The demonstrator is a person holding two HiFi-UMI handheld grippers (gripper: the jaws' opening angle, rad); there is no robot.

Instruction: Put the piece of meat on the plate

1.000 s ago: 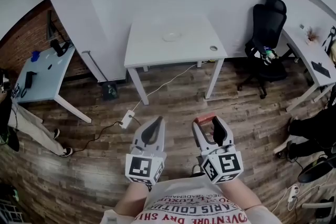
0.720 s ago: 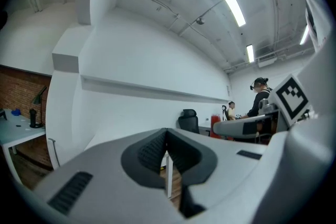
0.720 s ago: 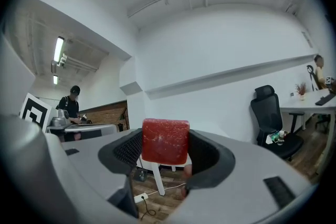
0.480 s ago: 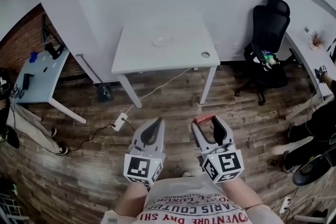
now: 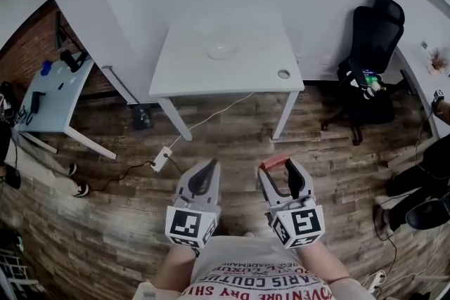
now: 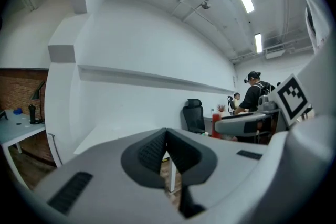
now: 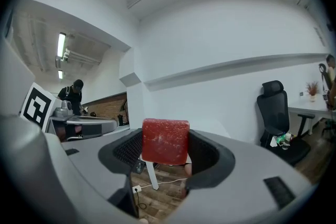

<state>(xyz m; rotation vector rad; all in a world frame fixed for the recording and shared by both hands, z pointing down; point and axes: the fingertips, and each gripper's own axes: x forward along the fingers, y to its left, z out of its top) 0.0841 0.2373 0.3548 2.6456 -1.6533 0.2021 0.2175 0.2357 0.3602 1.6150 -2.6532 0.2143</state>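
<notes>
A red block of meat (image 7: 165,141) sits between the pads of my right gripper (image 7: 165,150), which is shut on it; in the head view the meat (image 5: 273,161) shows at the tips of that gripper (image 5: 278,168). My left gripper (image 5: 204,172) is held beside it, shut and with nothing in it, and its pads meet at the tip in the left gripper view (image 6: 166,150). Both grippers hang over the wooden floor, well short of the white table (image 5: 204,81). A white plate (image 5: 222,51) lies on the table's far half.
A round cable hole (image 5: 283,74) is in the table's near right corner. A power strip (image 5: 160,159) and its cable lie on the floor ahead to the left. A black office chair (image 5: 373,46) stands right, a pale desk (image 5: 53,98) left. People stand at both edges.
The white table and plate have drawn a little nearer in the head view as both grippers were carried forward. The meat stays gripped the same way.
</notes>
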